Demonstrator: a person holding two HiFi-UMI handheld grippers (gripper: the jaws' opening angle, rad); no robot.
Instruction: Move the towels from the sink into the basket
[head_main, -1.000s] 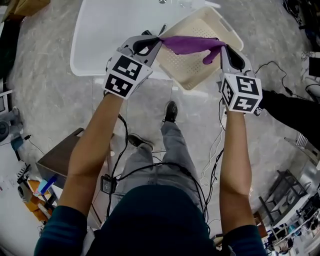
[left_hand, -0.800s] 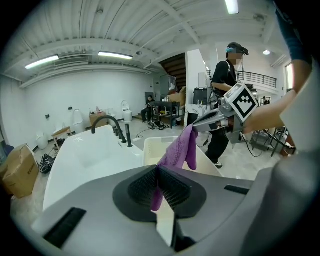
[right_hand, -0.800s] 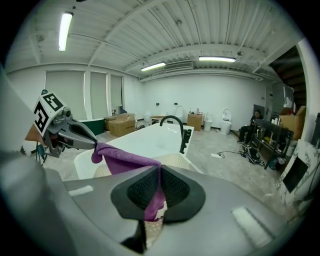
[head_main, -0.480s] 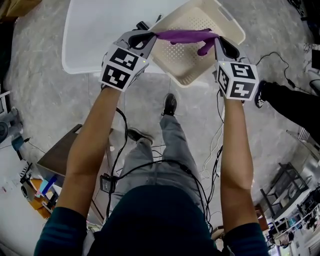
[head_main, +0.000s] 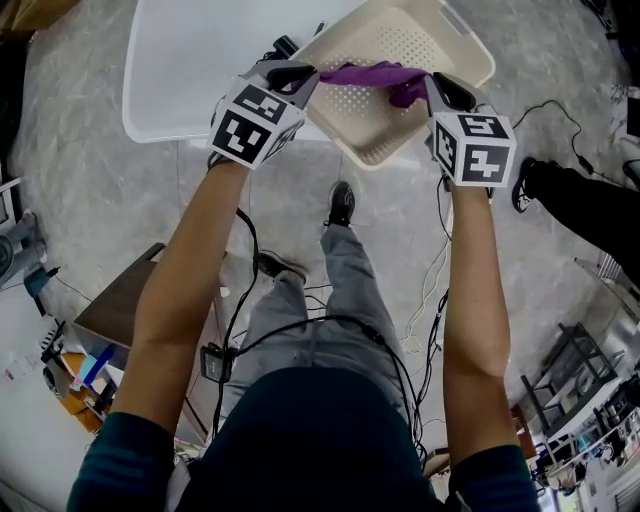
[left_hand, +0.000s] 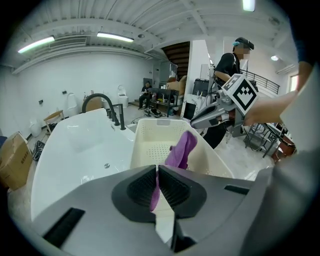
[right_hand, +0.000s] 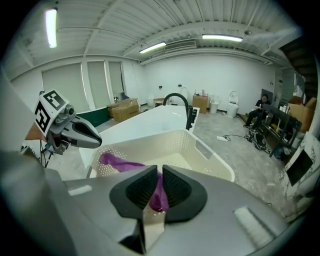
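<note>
Left gripper (head_main: 316, 74) and right gripper (head_main: 429, 86) have sunk toward the basket (head_main: 400, 35), each clamped on an end of the towel (head_main: 366, 72) stretched above it; releasing one side early could drape it over the rim.

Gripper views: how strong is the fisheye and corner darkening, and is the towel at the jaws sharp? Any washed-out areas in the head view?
Left gripper view: heavy fisheye, black corners, ceiling strip lights blown out, purple towel sharp. Right gripper view: same bowing and vignette, towel crisp at the jaws. Head view: even light, but the white sink is nearly washed out.
</note>
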